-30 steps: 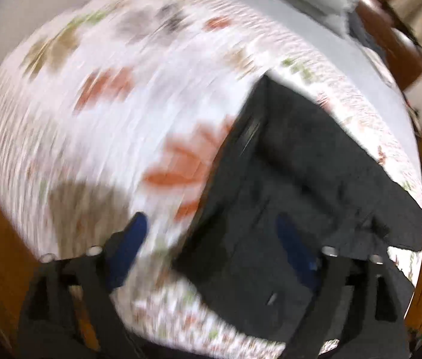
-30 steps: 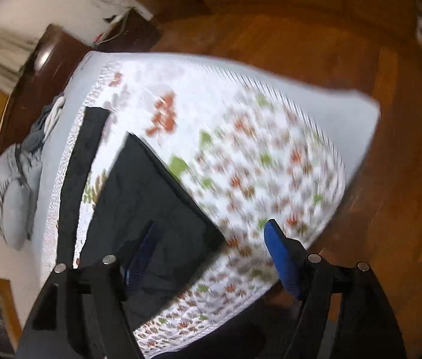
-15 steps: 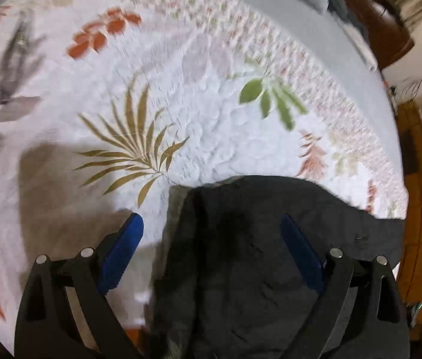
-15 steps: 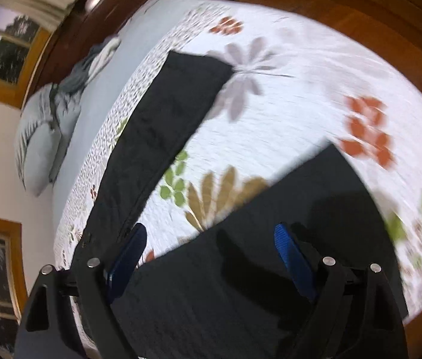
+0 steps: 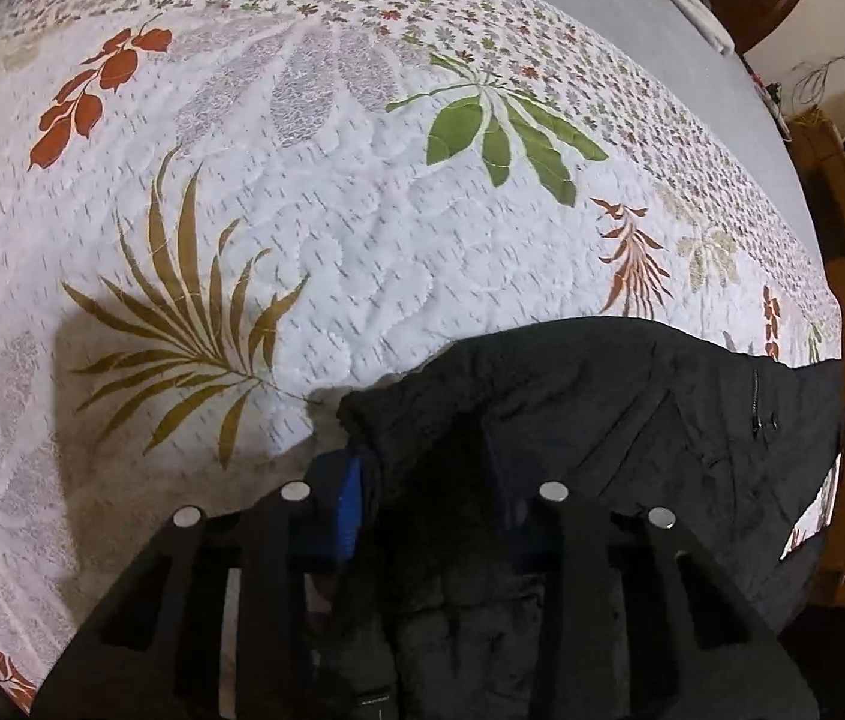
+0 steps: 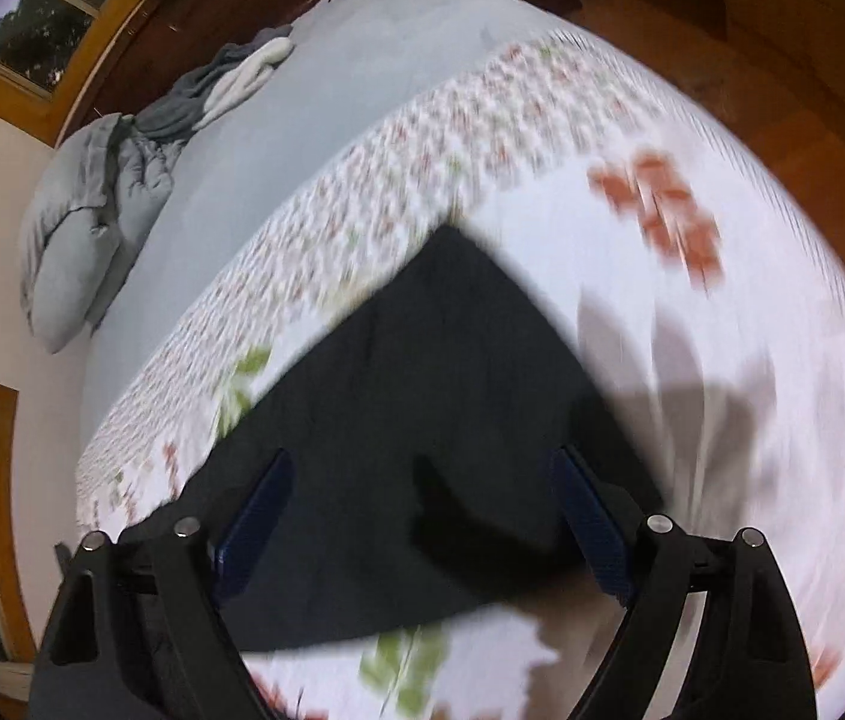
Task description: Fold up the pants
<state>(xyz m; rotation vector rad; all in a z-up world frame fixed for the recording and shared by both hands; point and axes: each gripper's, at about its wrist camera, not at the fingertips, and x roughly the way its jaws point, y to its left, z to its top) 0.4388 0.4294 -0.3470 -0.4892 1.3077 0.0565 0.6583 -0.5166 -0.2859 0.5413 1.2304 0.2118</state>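
Black pants [image 5: 632,414] lie on a white quilt with leaf prints [image 5: 332,228]. In the left wrist view my left gripper [image 5: 431,492] has its blue-padded fingers closed in on a bunched corner of the pants near the waist. In the right wrist view, which is blurred by motion, my right gripper [image 6: 422,516] is open, hovering over a flat pant leg [image 6: 452,372] whose far corner points away from me.
The quilt covers a bed with a grey sheet [image 6: 314,96]. A grey pillow [image 6: 80,210] and crumpled grey clothes [image 6: 224,84] lie at the head. Wooden floor [image 6: 782,48] and windows [image 6: 32,18] surround the bed.
My left gripper has closed from wide open onto the edge of the pants. My right gripper stays open and has swung over the pant leg, moving fast.
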